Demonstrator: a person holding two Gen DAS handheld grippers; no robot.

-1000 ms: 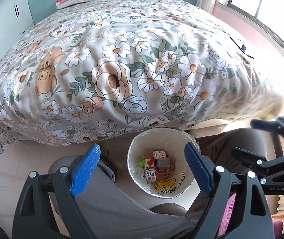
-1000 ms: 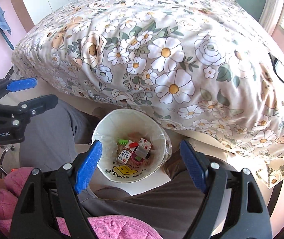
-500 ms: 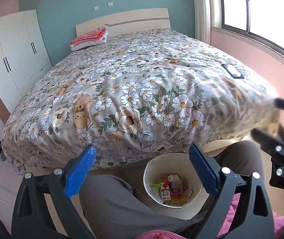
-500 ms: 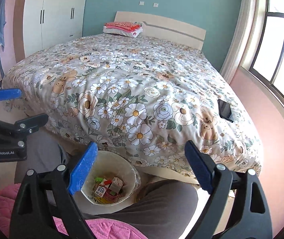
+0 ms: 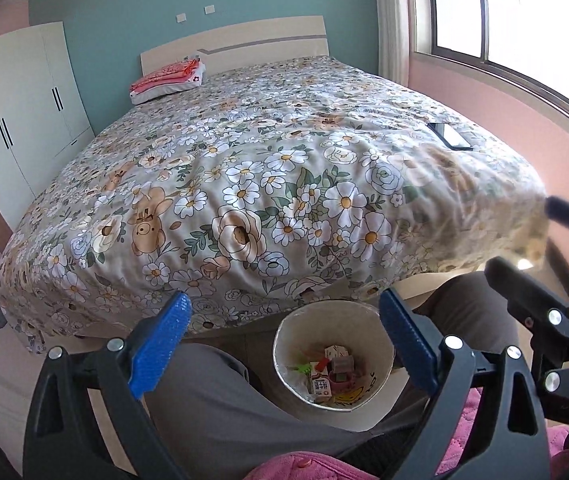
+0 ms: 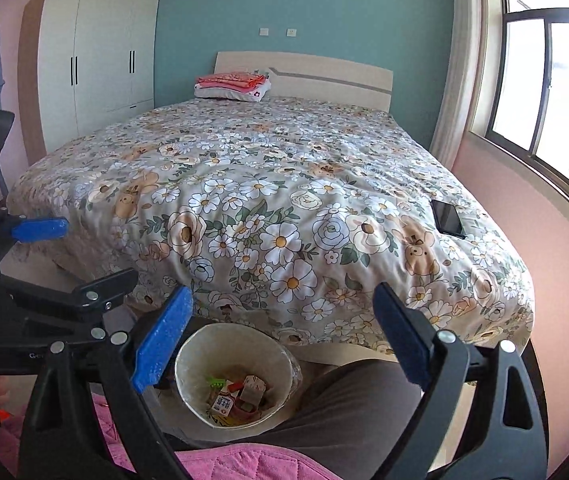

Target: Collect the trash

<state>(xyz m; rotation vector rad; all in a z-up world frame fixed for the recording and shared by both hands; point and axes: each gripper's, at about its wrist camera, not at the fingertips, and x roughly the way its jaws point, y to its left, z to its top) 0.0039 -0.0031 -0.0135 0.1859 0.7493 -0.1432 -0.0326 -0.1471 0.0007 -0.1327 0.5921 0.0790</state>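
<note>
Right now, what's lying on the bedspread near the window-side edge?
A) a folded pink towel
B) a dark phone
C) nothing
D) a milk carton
B: a dark phone lies flat on the floral bedspread near the window-side edge; the cartons are down in the trash bin, and the folded pink stack sits at the headboard end.

A wide bed fills the room, spread with a floral quilt that shows daisies, roses and little bears. A dark phone lies flat on the quilt near the window-side edge. At the pale headboard sits a white pillow with folded red and pink cloth on top. A white wardrobe stands by the teal wall, and a window brightens the pink wall.
</note>
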